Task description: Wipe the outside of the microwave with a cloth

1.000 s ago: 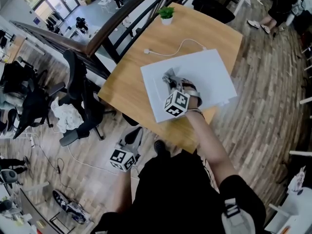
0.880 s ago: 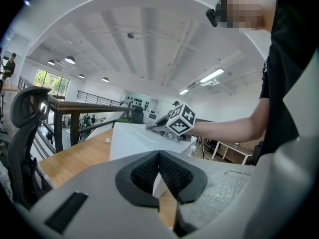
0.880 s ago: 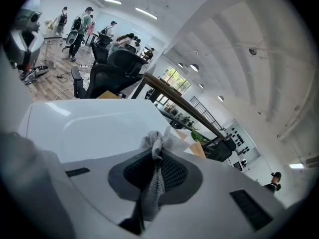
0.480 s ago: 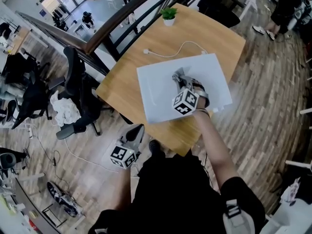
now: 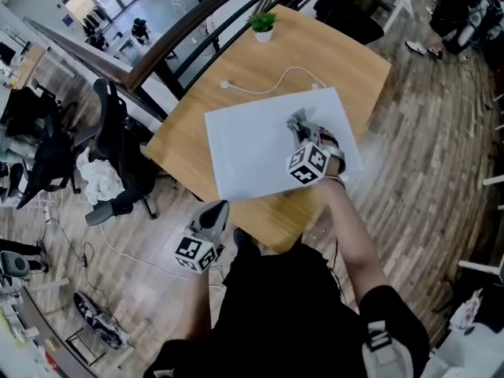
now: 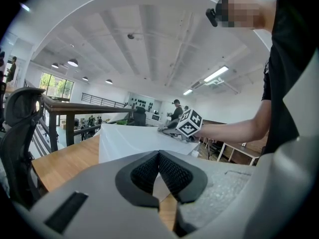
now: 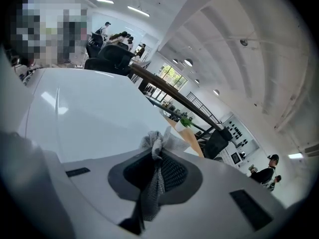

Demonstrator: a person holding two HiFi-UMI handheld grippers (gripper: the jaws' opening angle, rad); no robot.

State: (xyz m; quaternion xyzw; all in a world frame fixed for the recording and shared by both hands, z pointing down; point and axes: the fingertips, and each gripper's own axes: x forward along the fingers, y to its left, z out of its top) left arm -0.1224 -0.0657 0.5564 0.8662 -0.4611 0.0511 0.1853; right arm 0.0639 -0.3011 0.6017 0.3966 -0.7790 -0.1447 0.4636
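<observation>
The right arm reaches forward over the one white microwave (image 5: pixel 252 148) on the counter (image 5: pixel 339 61). The right gripper (image 5: pixel 302 128) rests on the microwave's top, its jaws closed tight on the one grey cloth (image 7: pixel 155 142). The left gripper (image 5: pixel 214 215) hangs low, well apart from the microwave, its jaws pressed together and empty.

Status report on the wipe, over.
Right gripper shut on cloth, on microwave top. Left gripper shut, empty, off the table. Nothing blocking.

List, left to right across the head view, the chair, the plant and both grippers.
From the left: black office chair → left gripper → potted plant → right gripper, shut on the cloth.
</observation>
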